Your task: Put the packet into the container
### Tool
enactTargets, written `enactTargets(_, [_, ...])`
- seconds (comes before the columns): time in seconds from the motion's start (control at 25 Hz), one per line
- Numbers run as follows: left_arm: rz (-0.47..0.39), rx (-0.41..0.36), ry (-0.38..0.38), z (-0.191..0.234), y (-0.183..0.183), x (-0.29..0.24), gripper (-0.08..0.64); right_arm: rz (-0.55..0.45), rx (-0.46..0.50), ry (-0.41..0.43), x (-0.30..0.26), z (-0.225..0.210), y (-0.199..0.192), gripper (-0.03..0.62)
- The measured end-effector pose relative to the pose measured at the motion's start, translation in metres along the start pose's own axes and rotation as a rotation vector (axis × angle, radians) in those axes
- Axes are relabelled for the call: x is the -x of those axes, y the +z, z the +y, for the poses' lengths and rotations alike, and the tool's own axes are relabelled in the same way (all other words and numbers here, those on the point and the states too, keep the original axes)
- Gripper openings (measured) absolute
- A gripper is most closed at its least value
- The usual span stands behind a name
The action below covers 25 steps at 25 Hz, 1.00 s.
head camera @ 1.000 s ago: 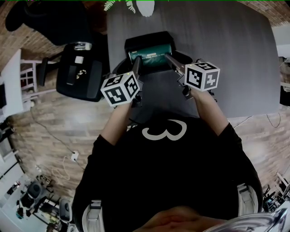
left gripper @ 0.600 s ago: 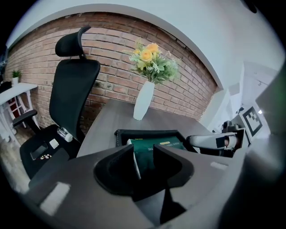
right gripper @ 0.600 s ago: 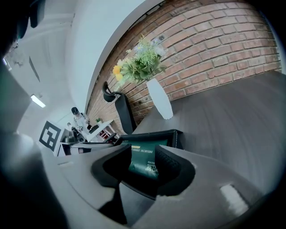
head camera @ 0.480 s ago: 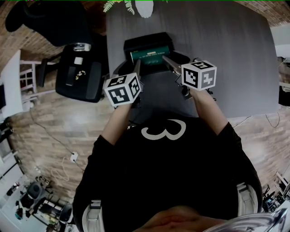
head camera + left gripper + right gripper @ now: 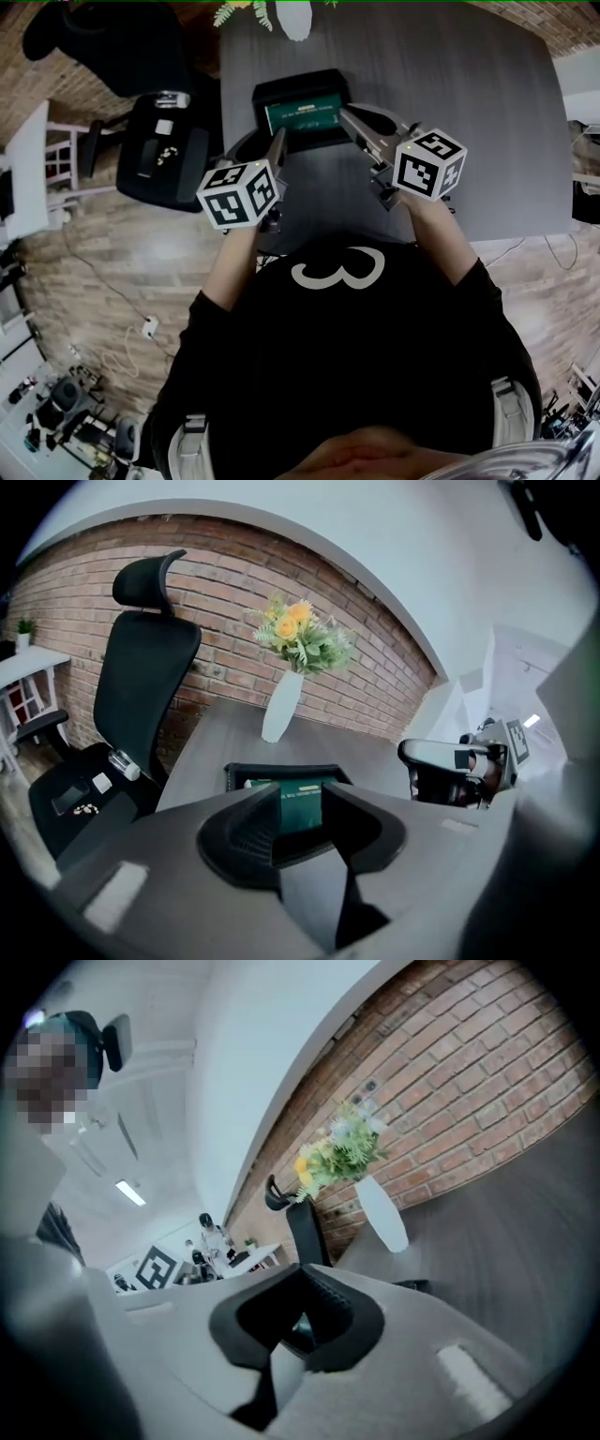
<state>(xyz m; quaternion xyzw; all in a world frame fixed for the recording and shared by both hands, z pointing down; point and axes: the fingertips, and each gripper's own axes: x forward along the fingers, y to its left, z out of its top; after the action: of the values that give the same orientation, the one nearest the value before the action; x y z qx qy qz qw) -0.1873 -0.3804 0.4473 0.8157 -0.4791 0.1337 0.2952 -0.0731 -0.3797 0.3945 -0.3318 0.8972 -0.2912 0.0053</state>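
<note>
The green packet (image 5: 302,116) lies inside the black container (image 5: 267,92) on the grey table. My left gripper (image 5: 277,142) hovers just short of the container's near left corner, jaws open with nothing between them. In the left gripper view the packet (image 5: 298,808) shows through the gap between the jaws, with the container's rim (image 5: 246,771) behind. My right gripper (image 5: 349,118) points at the container's right side. In the right gripper view its fingertips (image 5: 309,1276) meet and hold nothing.
A white vase (image 5: 280,706) with flowers stands on the table (image 5: 469,112) beyond the container. A black office chair (image 5: 164,155) sits off the table's left edge. A brick wall (image 5: 225,658) runs behind.
Both grippers have drawn back a little from the container, the left one toward the person. The right gripper has rolled and shifted right. The packet stays in the container.
</note>
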Motion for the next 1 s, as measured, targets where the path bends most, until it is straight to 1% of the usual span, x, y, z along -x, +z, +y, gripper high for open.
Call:
enactTargets(0.12, [-0.027,0.012,-0.071,-0.022,0.006,0.019,0.118,-0.02,0.036,0.08,0.016,0.026,0.01,-0.003])
enactTargets(0.2, [-0.057,0.029,-0.134,-0.039,0.012,0.034,0.07,0.002,0.089,0.109,0.025,0.04,0.009,0.002])
enactTargets(0.32, [-0.115,0.067,-0.241,-0.064,0.027,0.055,0.024,0.043,0.176,0.161,0.036,0.062,0.007,0.002])
enactTargets(0.4, [-0.143,0.063,-0.303,-0.079,0.033,0.066,0.0,0.061,0.196,0.196,0.042,0.073,0.005,0.001])
enactTargets(0.44, [-0.148,0.054,-0.323,-0.086,0.035,0.07,0.003,0.068,0.199,0.21,0.046,0.079,0.005,0.0])
enactTargets(0.56, [-0.16,0.016,-0.358,-0.104,0.038,0.081,0.011,0.077,0.239,0.221,0.055,0.09,0.005,0.001])
enactTargets(0.64, [-0.171,-0.024,-0.366,-0.114,0.04,0.086,0.011,0.072,0.27,0.219,0.06,0.093,0.008,0.0])
enactTargets(0.72, [-0.171,-0.072,-0.356,-0.12,0.038,0.09,0.011,0.066,0.266,0.236,0.064,0.096,0.01,0.0])
enactTargets(0.8, [-0.164,-0.102,-0.348,-0.124,0.035,0.091,0.011,0.063,0.255,0.248,0.068,0.099,0.012,0.0])
enactTargets(1.0, [-0.16,-0.106,-0.354,-0.131,0.032,0.093,0.011,0.062,0.233,0.246,0.07,0.098,0.011,0.0])
